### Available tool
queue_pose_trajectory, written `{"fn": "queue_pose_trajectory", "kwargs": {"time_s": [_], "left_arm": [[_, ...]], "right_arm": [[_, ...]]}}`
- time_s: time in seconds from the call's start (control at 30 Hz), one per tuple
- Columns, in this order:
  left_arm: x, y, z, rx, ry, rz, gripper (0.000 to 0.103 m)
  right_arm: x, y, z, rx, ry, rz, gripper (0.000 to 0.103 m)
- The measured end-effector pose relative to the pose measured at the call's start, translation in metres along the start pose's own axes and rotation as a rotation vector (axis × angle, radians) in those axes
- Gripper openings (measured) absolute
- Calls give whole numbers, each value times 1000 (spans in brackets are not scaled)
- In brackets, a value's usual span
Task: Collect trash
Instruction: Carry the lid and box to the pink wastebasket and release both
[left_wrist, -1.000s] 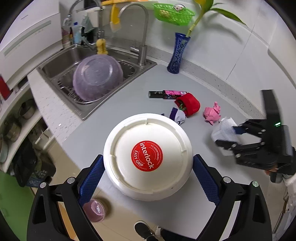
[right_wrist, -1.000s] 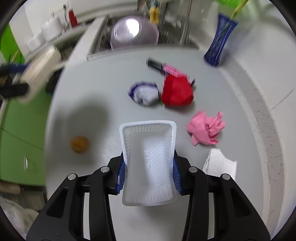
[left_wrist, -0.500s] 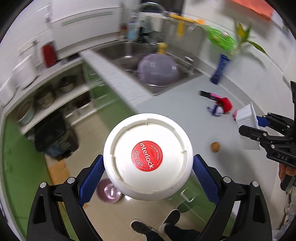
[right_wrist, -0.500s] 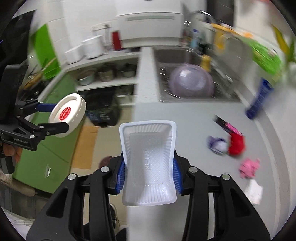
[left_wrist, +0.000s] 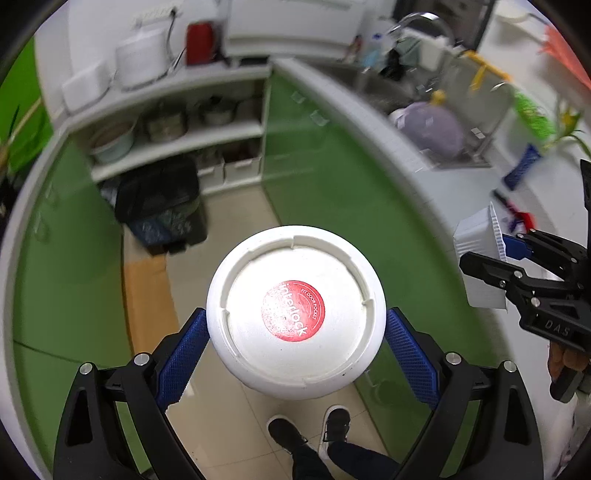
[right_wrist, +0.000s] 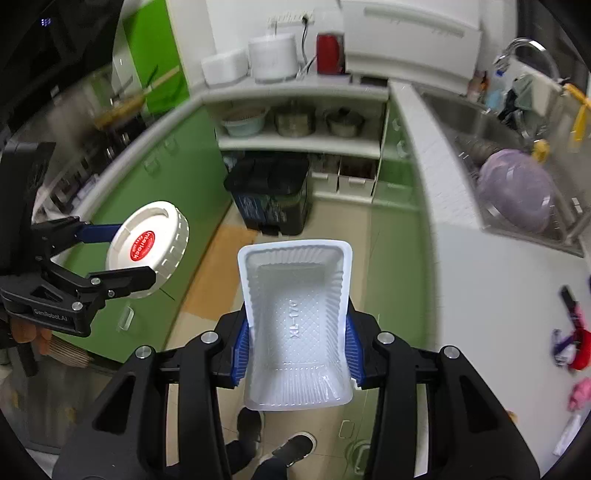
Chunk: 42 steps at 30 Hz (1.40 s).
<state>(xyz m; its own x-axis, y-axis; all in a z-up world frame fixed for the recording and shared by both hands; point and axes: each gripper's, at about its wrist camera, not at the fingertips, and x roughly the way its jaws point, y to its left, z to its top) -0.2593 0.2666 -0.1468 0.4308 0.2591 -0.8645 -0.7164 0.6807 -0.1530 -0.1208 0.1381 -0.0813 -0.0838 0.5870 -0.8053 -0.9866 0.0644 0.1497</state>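
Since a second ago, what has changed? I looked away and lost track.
Both grippers swung away from the counter and now hang over the floor, facing the black bin. Unchanged: the left gripper still clamps the white lid, the right gripper still clamps the plastic tray. The remaining scraps stay on the counter.

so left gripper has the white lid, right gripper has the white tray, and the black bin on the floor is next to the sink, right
Not quite. The bin stands below the shelves of pots, across the floor from the sink, as the right wrist view shows. The left gripper does hold the lid, the right gripper the tray.
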Motion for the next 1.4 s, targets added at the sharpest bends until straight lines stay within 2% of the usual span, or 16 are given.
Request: {"fn": "queue_pose_trajectory", "kwargs": {"time_s": [0.2, 0.4, 0.47, 0.57, 0.77, 1.0, 1.2, 1.23, 1.3, 1.33, 1.37, 1.4], "left_arm": [[127, 54, -43, -58, 42, -15, 91], [253, 95, -84, -124, 57, -45, 91], [284, 109, -95, -158, 64, -57, 97], [313, 124, -104, -187, 77, -66, 98], [317, 151, -113, -262, 66, -52, 98], [284, 184, -113, -317, 19, -15, 98], [264, 208, -117, -344, -40, 14, 98], [265, 212, -117, -348, -47, 19, 98], [265, 218, -121, -352, -57, 31, 98], [267, 220, -122, -354, -60, 34, 98], [268, 222, -123, -353, -62, 39, 98], [268, 223, -124, -351, -64, 46, 98]], "right_arm": [[123, 6, -50, -14, 67, -23, 42], [224, 3, -105, 15, 102, -20, 42], [247, 2, -117, 8, 114, -20, 42], [275, 3, -131, -11, 133, -24, 42], [313, 16, -133, -46, 170, 5, 42], [356, 46, -117, -99, 202, 87, 43], [417, 71, -111, -142, 227, 142, 47], [426, 73, -111, -145, 228, 146, 50], [442, 77, -111, -147, 230, 149, 65], [450, 78, -111, -141, 228, 149, 86], [454, 77, -110, -133, 222, 147, 97], [457, 76, -109, -125, 214, 146, 97]]}}
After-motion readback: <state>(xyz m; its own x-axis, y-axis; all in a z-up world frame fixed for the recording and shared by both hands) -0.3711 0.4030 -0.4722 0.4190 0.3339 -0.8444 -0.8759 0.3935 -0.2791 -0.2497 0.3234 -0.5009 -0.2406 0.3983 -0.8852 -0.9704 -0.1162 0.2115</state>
